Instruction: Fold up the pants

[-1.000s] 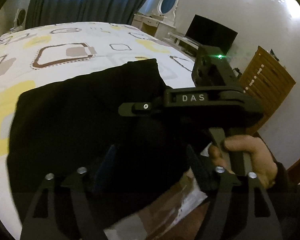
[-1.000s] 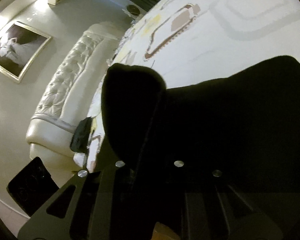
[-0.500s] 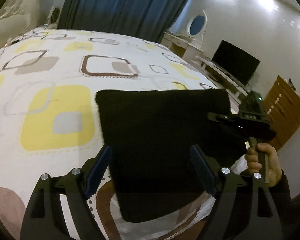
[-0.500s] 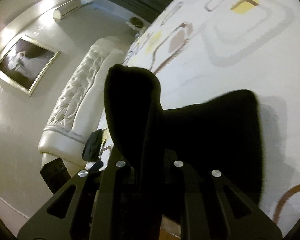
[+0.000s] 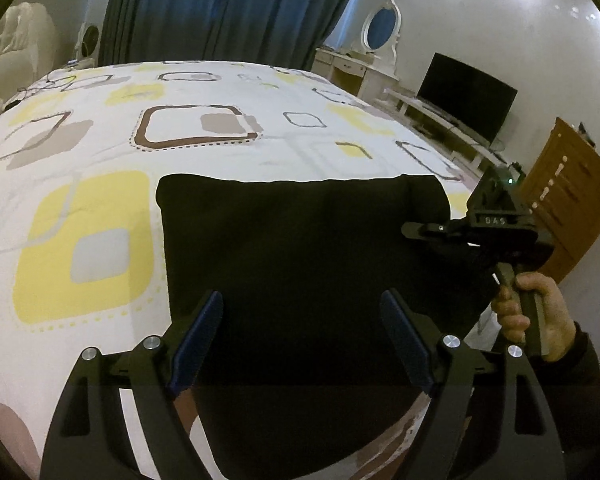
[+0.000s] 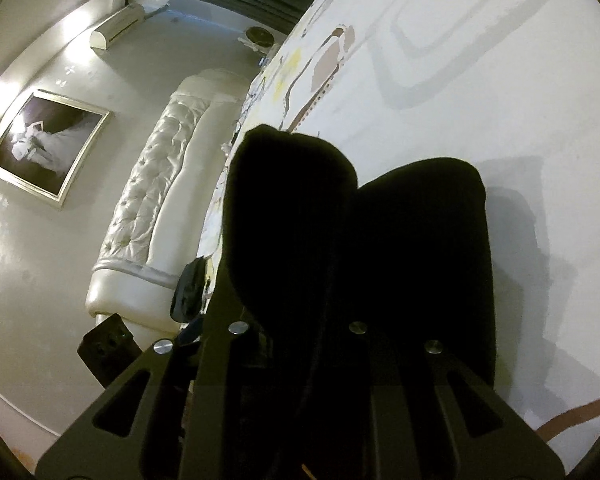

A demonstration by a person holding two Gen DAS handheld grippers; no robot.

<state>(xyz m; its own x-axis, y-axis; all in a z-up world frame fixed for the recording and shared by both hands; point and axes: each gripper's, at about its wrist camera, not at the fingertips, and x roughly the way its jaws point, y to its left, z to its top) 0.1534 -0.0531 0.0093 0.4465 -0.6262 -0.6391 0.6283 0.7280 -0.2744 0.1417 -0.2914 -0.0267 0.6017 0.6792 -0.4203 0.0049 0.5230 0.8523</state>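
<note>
Black pants (image 5: 308,256); white bedspread (image 5: 220,92) with yellow, brown, grey rounded squares; blue curtain (image 5: 228,8).

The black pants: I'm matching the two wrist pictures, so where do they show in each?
Left wrist: pants lie as a flat dark rectangle at centre, between the open left gripper fingers and below them.
Right wrist: pants fill the lower centre, a fold bunched up from the shut right gripper.
Shared landmark: the patterned bedspread.
</note>
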